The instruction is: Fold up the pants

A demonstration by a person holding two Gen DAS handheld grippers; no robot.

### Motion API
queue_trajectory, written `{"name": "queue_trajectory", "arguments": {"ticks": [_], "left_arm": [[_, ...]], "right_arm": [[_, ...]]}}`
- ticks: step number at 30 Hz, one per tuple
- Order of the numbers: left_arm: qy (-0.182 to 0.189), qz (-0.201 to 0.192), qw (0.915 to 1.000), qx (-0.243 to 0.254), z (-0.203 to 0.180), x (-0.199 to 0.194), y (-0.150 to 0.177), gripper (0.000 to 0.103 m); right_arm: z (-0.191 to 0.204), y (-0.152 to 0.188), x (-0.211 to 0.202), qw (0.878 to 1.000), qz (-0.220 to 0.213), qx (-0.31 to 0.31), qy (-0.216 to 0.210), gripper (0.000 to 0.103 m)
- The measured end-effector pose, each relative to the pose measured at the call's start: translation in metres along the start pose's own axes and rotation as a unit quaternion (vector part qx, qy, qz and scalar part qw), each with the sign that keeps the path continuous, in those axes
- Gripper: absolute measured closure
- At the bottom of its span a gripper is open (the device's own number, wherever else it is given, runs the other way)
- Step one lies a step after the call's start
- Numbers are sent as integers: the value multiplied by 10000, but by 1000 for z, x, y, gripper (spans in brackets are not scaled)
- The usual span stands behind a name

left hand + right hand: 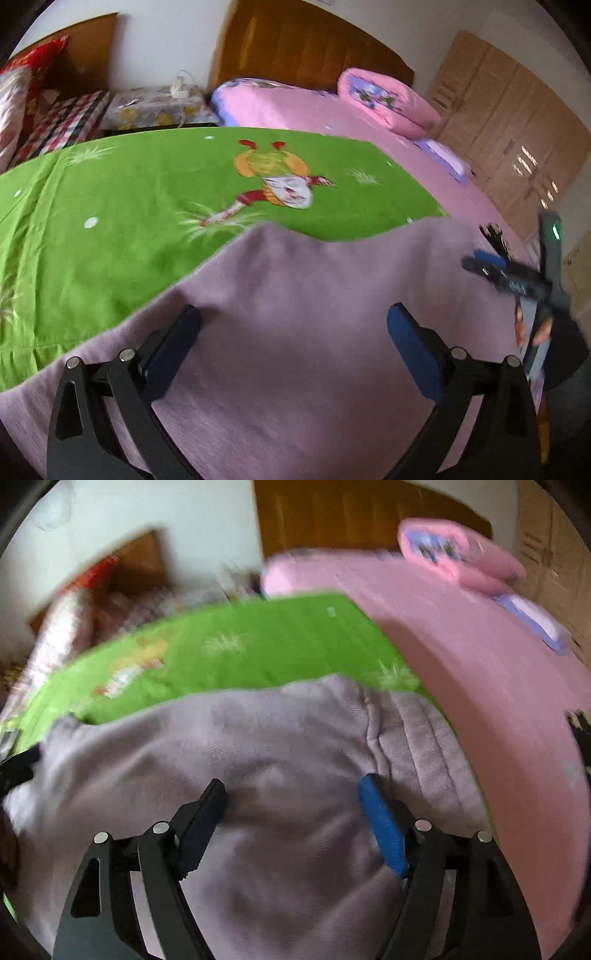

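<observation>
In the left wrist view the left claw (293, 325) fills the bottom of the frame, its two fingers spread wide with nothing between them but the lilac pants (295, 295) lying flat beneath. The fabric spans the whole lower half of the frame, its far edge running from lower left up to centre right. At the right edge, the right claw (480, 262) appears blurred over the same cloth, with a hand (535, 332) on its handle.

In the right wrist view the right claw (291, 794) is likewise wide open and empty, its fingers low over the pants (258, 746); a ribbed, seamed band of the garment sits just right of the blue fingertip (373, 794).

Beyond the pants lies a green cartoon-print sheet (129, 192), spread on the bed's pink cover (295, 107). At upper right of the frame a folded pink quilt (388, 99) rests near the wooden headboard (314, 48).
</observation>
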State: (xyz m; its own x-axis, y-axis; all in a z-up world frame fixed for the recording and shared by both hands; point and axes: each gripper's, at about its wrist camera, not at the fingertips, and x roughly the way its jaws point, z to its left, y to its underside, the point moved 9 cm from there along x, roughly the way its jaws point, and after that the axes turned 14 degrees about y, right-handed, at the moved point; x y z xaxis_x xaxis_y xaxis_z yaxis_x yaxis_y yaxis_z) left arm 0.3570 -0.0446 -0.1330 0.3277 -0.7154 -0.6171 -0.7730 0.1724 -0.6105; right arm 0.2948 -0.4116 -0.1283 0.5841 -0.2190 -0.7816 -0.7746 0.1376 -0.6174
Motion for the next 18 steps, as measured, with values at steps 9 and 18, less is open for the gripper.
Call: {"name": "queue_trajectory", "arguments": {"ticks": [9,18], "left_arm": [[-231,-2,9997,73,2,3,-7,2],[-124,-91,9999,-18,3,-1,-10,2]], "right_arm": [[-3,6,-6,9998,-178,44,-69,34],[-5,4,-6,9997,-204,64,-105,34]]}}
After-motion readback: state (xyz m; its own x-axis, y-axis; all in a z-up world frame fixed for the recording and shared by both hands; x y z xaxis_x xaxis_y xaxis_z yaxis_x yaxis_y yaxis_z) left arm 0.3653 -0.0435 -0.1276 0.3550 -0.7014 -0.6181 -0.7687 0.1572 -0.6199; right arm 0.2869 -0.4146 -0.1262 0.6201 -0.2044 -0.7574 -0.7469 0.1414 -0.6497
